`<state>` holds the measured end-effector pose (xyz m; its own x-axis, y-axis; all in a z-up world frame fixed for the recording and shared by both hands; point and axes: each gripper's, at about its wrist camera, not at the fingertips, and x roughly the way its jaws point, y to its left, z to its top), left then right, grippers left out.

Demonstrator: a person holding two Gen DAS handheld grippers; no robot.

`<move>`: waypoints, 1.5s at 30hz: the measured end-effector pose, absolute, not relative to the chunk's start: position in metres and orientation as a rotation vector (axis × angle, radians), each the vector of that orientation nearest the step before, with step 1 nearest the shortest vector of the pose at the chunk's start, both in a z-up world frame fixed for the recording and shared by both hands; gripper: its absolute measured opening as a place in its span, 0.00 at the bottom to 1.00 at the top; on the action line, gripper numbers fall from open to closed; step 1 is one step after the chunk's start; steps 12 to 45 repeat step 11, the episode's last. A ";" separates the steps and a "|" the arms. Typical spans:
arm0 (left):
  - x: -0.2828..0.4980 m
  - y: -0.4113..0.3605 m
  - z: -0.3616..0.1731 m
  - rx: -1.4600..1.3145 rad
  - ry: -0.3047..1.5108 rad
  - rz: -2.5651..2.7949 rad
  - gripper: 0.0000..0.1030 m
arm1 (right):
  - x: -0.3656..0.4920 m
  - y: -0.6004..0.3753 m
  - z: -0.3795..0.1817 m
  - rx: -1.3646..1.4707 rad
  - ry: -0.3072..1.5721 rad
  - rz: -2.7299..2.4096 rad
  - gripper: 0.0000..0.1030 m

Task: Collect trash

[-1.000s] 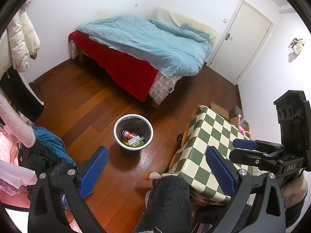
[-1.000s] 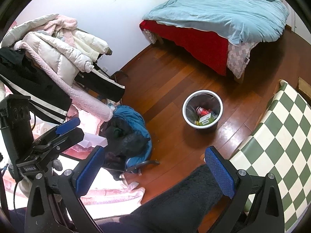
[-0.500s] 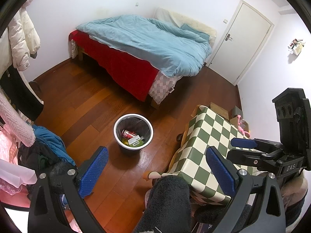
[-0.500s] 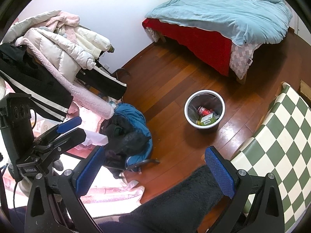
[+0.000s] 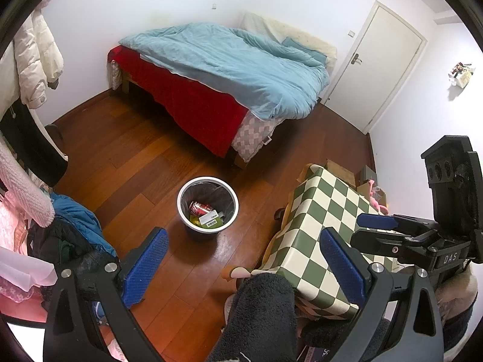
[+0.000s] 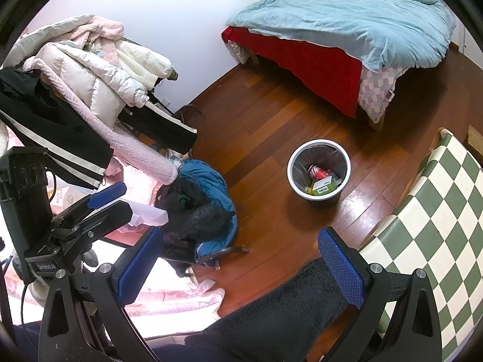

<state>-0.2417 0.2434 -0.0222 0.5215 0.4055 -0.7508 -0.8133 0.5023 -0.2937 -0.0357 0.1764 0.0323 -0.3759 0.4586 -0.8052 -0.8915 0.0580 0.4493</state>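
A white-rimmed waste bin is standing on the wooden floor, between the bed and the checkered table. Inside it a red drink can is lying beside a green carton, with what may be yellow scraps beneath. The left gripper and right gripper are both hovering above the bin, jaws spread wide and carrying nothing.

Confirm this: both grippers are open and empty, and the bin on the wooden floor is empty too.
Not quite. The bin is not empty: the right wrist view shows a red can and a green box inside. The left gripper and right gripper are indeed open and empty.
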 end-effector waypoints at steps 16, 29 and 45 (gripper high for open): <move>-0.241 0.236 -0.023 -0.703 0.659 0.818 0.99 | -0.040 0.179 0.029 -0.509 1.234 1.568 1.00; -0.241 0.236 -0.023 -0.703 0.659 0.818 0.99 | -0.040 0.179 0.029 -0.509 1.234 1.568 1.00; -0.241 0.236 -0.023 -0.703 0.659 0.818 0.99 | -0.040 0.179 0.029 -0.509 1.234 1.568 1.00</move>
